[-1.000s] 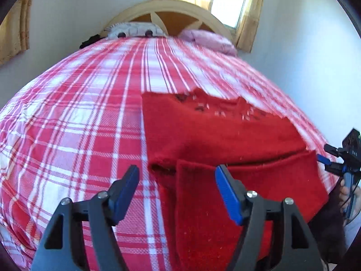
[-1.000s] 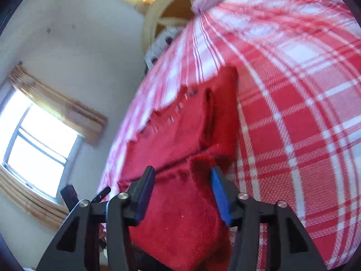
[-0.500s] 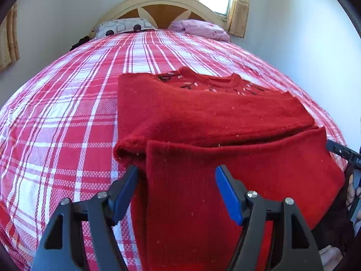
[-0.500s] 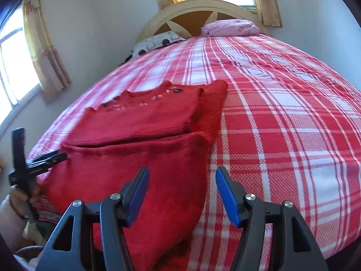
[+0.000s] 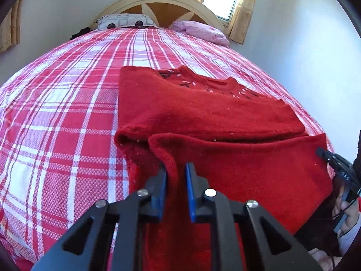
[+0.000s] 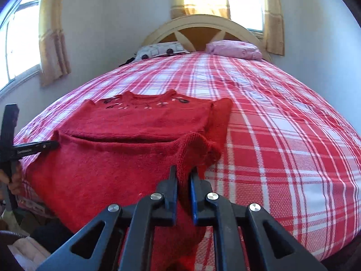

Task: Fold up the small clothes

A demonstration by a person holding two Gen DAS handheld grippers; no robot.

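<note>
Red sweater [image 5: 203,117] lies on the plaid bedsheet [image 5: 56,124] at the foot end of the bed, neckline with dark stitched pattern pointing toward the headboard [image 5: 162,2]; same garment in right wrist view [image 6: 135,122]. Upper part lies flat with sleeves folded in; bottom hem is bunched at two corners and hangs over the bed edge toward the cameras. Left gripper [image 5: 175,171]: blue pads nearly closed, pinching a ridge of knit at the hem's left corner, fabric visibly squeezed between them. Right gripper [image 6: 183,176]: pads also nearly together, clamped on a puckered fold at the hem's right corner, cloth standing up in a small peak just ahead of the tips. Each gripper also shows at the far side of the other's view, black frame touching the opposite hem corner, a hand [image 5: 347,214] partly visible behind it in the left wrist view. Hem between the two grips runs as a slightly sagging line with a shadowed gap to the layer behind it. No containers in view; the bed is the only thing holding items. On it at the head end: a grey-white patterned pillow [image 6: 160,48] and a pink pillow [image 6: 234,48], side by side, well apart from the sweater. Yellow curtains [image 6: 53,33] hang by the sunlit windows.
</note>
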